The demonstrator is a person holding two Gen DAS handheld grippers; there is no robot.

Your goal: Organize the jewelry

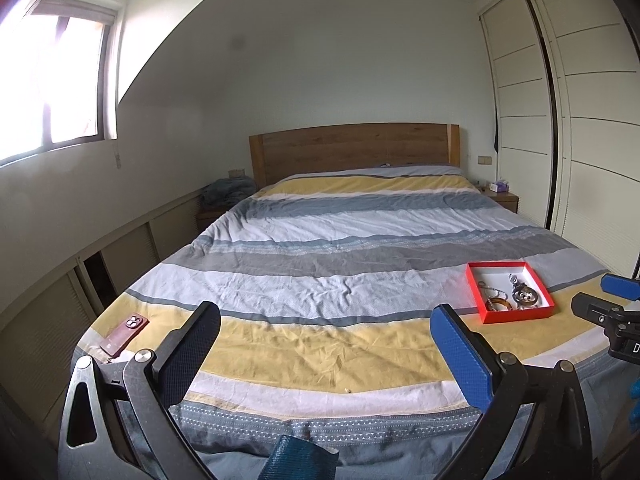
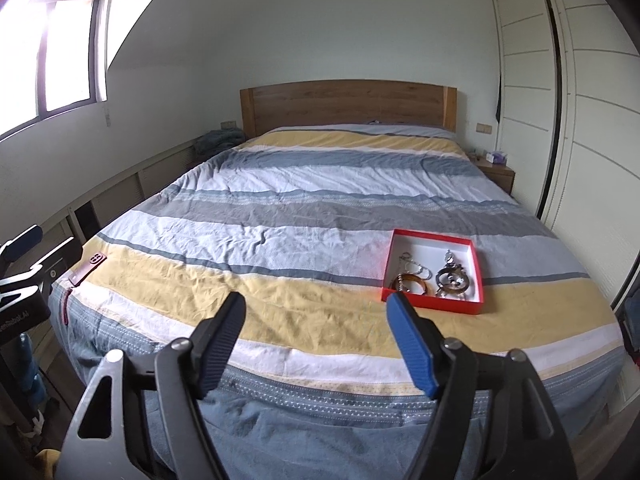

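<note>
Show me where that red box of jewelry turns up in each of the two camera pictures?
Left wrist view: the red box lies at right on the bed's yellow stripe.
Right wrist view: the red box lies right of centre, just beyond the blue fingertip.
Shared landmark: the wooden headboard.
</note>
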